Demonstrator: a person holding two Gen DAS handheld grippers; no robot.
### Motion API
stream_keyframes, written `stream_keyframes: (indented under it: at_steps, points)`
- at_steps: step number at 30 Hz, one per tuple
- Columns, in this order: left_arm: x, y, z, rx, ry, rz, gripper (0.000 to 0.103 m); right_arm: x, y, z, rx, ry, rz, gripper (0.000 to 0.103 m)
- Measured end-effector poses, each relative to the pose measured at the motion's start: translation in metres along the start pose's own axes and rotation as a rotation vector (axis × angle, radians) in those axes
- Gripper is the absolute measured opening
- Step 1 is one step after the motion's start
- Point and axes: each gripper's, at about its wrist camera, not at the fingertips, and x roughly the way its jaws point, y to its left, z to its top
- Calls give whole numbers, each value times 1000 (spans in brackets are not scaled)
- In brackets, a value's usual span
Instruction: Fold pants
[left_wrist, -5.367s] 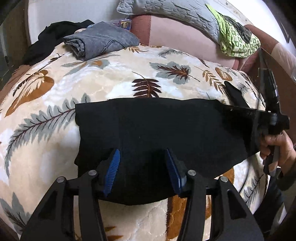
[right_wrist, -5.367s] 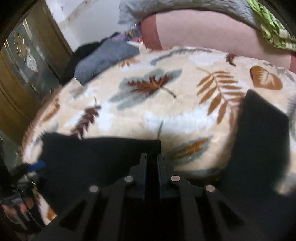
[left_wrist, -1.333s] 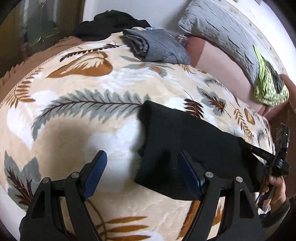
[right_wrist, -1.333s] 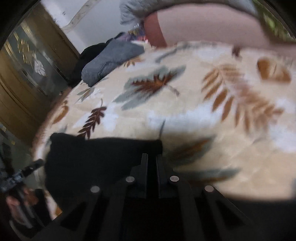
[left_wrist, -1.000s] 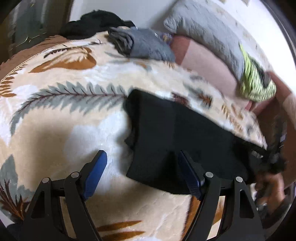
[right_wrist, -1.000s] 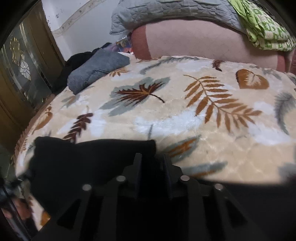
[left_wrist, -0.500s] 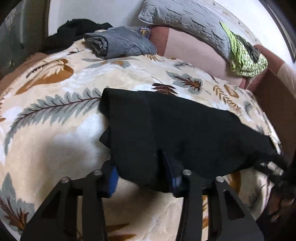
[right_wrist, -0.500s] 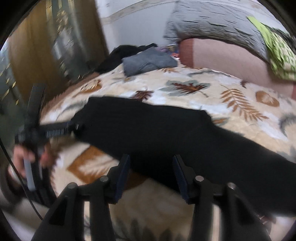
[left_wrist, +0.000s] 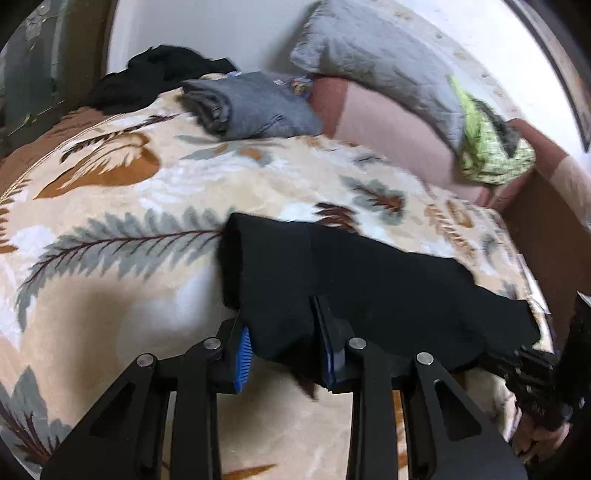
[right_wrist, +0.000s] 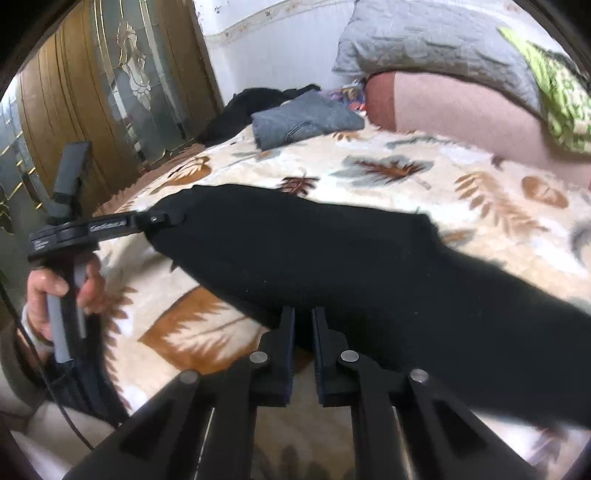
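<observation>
Black pants (left_wrist: 354, 280) lie stretched across a leaf-patterned blanket (left_wrist: 122, 206) on the bed. My left gripper (left_wrist: 284, 332) has its blue-padded fingers (left_wrist: 242, 347) closed on the near edge of the pants at one end. My right gripper (right_wrist: 303, 325) is shut on the near edge of the pants (right_wrist: 332, 258) further along. The left gripper also shows in the right wrist view (right_wrist: 159, 218), held by a hand at the pants' left end. The right gripper appears at the right edge of the left wrist view (left_wrist: 532, 369).
A folded grey garment (left_wrist: 251, 107) and a black heap (left_wrist: 159, 74) lie at the far edge of the bed. A grey pillow (left_wrist: 373, 59) and a green cloth (left_wrist: 487, 147) rest on a pink bolster (left_wrist: 391, 136). A wooden glass-panelled wardrobe (right_wrist: 92, 92) stands left.
Both grippers have closed on the near edge of the pants; the left was open wide a second ago. The right gripper let go, moved along the pants and shut again.
</observation>
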Motion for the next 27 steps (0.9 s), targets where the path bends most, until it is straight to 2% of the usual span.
stream_keyframes:
  at_steps: [1,3,6,8,10,11,14,17,20,21,22,24,27]
  points:
    - [2,2,-1,-6,8,6,28,7,4,-4,-20,16,-9,7]
    - [-2,4,-2,-9,-4,-6,29,10,10,-12,-53,-8,-33,7]
    - [-7,6,-5,-10,-26,34,38,4,6,-10,-24,-14,-2,12]
    - [-12,12,-7,-39,-29,32,39,-5,1,-7,5,-19,26,19]
    - [-17,18,-7,-76,-40,26,52,-15,-1,-3,20,-39,42,25]
    - [-21,23,-6,-102,-57,30,53,-21,-3,-2,25,-47,40,31]
    - [-29,28,-4,-137,-105,-9,55,-35,-10,2,51,-69,25,37]
    - [-28,17,-6,-90,-102,-4,57,-43,-24,2,83,-88,-52,39]
    - [-21,0,-8,-24,-73,-4,57,-38,-41,-1,101,-64,-135,40]
    - [-19,-6,-8,-4,-77,9,62,-35,-44,-2,103,-52,-158,40]
    - [-17,-10,-9,15,-84,20,67,-33,-48,-4,108,-42,-171,40]
    - [-13,-13,-9,28,-84,37,67,-27,-55,-8,127,-22,-176,40]
    - [-2,-7,-9,6,-43,67,67,-21,-61,-14,146,-2,-168,40]
